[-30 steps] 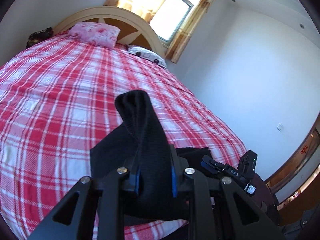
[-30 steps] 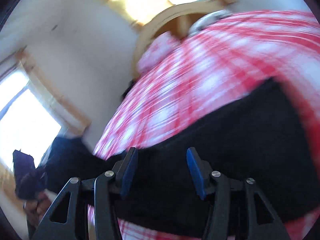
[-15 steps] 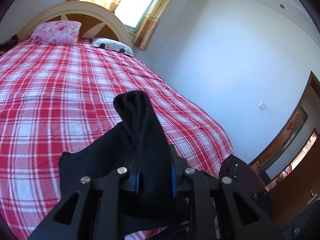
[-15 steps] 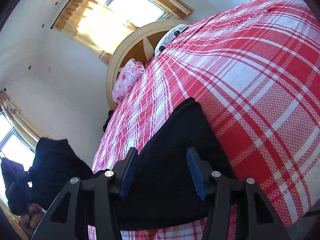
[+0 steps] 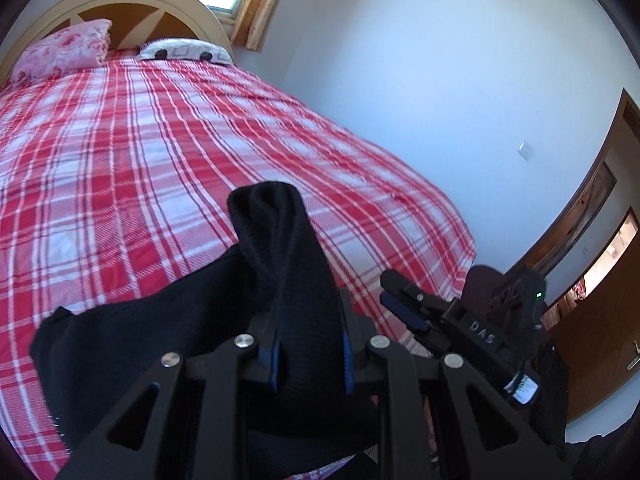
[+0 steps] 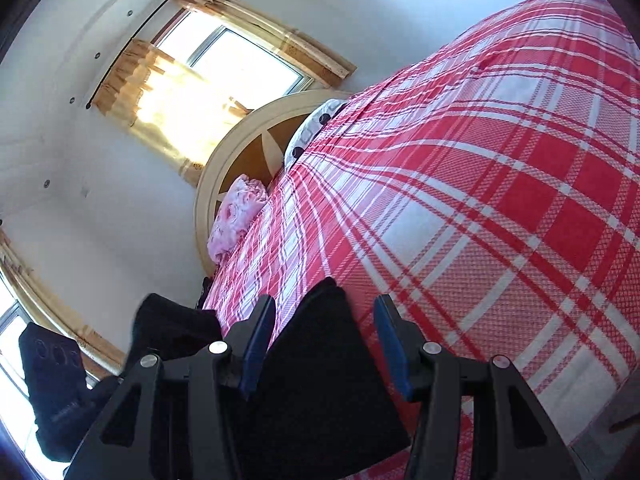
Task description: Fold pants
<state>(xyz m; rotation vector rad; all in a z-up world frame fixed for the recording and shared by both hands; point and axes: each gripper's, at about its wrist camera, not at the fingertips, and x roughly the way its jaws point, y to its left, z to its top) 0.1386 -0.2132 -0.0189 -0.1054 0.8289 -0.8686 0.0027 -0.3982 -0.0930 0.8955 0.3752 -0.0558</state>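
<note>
The black pants lie on the red plaid bed near its front edge. My left gripper is shut on a bunched fold of them, which stands up in a thick band between the blue pads. In the right wrist view my right gripper stands open, low over a flat strip of the pants. The fabric lies between the jaws, and the right pad is clear of it. In the left wrist view the right gripper is close by on the right. A lifted bunch of the pants shows at lower left.
A pink pillow and a white spotted pillow rest against the curved headboard under a window. The white wall runs along the bed's right side. A wooden door frame stands at far right.
The left wrist view has swung right along the bed, still holding the fold. The right gripper has come back into it. The right wrist view has steadied, and less of the pants shows.
</note>
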